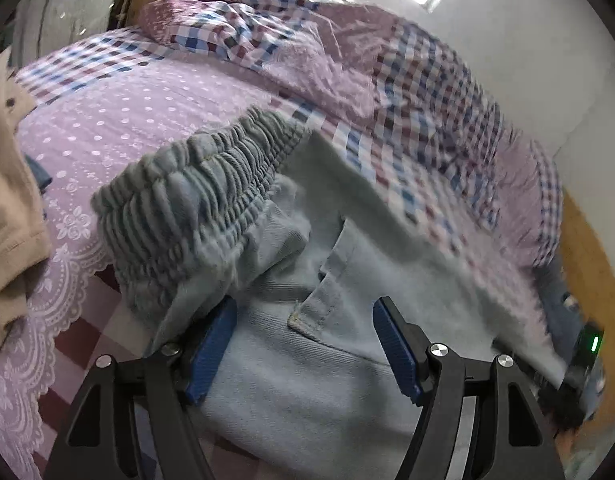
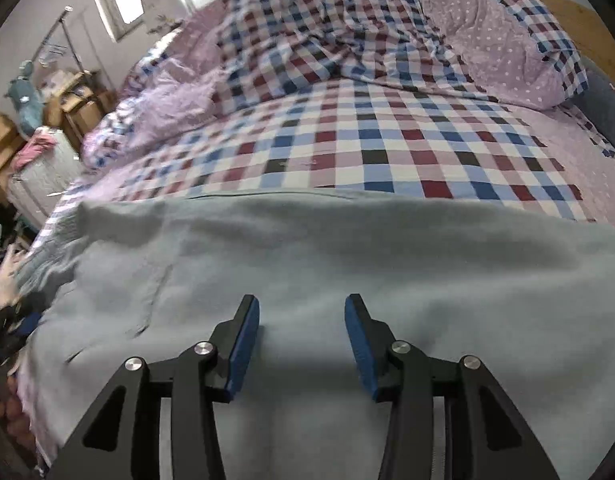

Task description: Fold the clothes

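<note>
Beige fabric (image 1: 7,216) lies bunched at the far left of the left wrist view, resting on a lilac bedspread (image 1: 119,120) dotted with white and edged in lace. Just right of it sit the pale blue-grey trousers (image 1: 299,280), their gathered elastic waistband (image 1: 187,192) puckered and lifted toward the camera, a belt loop or pocket flap showing lower down. The left gripper (image 1: 307,340) hovers low over this cloth with its blue pads (image 1: 395,352) spread wide, clasping nothing; the left pad is partly tucked beneath a fold near the waistband. Beyond, a checked quilt (image 1: 427,100) in red, blue and white is rumpled across the bed, and a small green light (image 1: 595,344) glows at the far right edge.

In the right wrist view, boxes and clutter (image 2: 47,120) stand at the left beside the bed. The trousers (image 2: 347,260) spread smooth across the foreground over the checked sheet (image 2: 387,148). The right gripper (image 2: 303,344) is likewise parted, its pads just above the cloth and holding nothing. A dotted lilac pillow (image 2: 487,40) rests at the upper right.
</note>
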{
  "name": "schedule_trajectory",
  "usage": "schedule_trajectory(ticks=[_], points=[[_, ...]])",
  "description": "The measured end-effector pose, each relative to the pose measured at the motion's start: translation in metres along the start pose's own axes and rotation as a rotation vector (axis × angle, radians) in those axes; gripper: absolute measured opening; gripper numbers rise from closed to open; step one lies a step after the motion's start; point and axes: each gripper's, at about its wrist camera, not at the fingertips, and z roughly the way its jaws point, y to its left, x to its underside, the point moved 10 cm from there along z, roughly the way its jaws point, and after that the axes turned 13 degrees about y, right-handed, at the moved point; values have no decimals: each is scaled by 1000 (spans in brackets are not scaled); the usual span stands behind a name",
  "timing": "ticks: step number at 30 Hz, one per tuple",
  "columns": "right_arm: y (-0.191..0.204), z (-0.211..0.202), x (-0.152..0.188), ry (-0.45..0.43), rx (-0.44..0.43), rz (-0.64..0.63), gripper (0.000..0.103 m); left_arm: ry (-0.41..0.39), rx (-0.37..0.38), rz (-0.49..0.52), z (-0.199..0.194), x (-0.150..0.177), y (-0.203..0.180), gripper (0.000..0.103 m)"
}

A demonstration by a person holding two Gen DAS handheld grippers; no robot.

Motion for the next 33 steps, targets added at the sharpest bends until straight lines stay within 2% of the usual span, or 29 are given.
schedule_trajectory(ticks=[5,7,10,15,19,21,22,24,25,26,27,30,33], points=[[9,-37,26,-58,-83,-8,49,-125,141,-24,-47,-8,-3,75],[12,-52,37,-81,-116,-12,50,-137,170,-28,-53,-10,0,75],[20,-48,40,-75,-121,-44,50,-142,221,-14,-55,-15,-3,75],[34,-37,45,-58,-122,-102,50,-243,386,54,-83,-35,-25,73],[45,-28,48,-44,-122,-148,50,-217,443,13,-77,-43,-20,73],[50,-24,50,-37,-122,-171,50,-166,407,-61,-55,-47,-1,73],[53,-22,51,-34,-123,-183,50,-136,377,-99,-44,-48,10,67],[52,-20,52,-26,-127,-185,50,-72,287,-199,-19,-44,40,9],[51,-19,52,-22,-134,-182,50,-47,280,-266,-7,-40,57,2],[50,-18,51,-19,-142,-178,50,-39,338,-333,-1,-36,70,3],[50,-17,51,-17,-146,-175,50,-42,368,-350,0,-35,72,3],[49,-15,50,-12,-153,-169,50,-48,312,-302,-2,-35,69,3],[48,-14,50,-12,-158,-166,50,-59,308,-286,0,-34,68,3]])
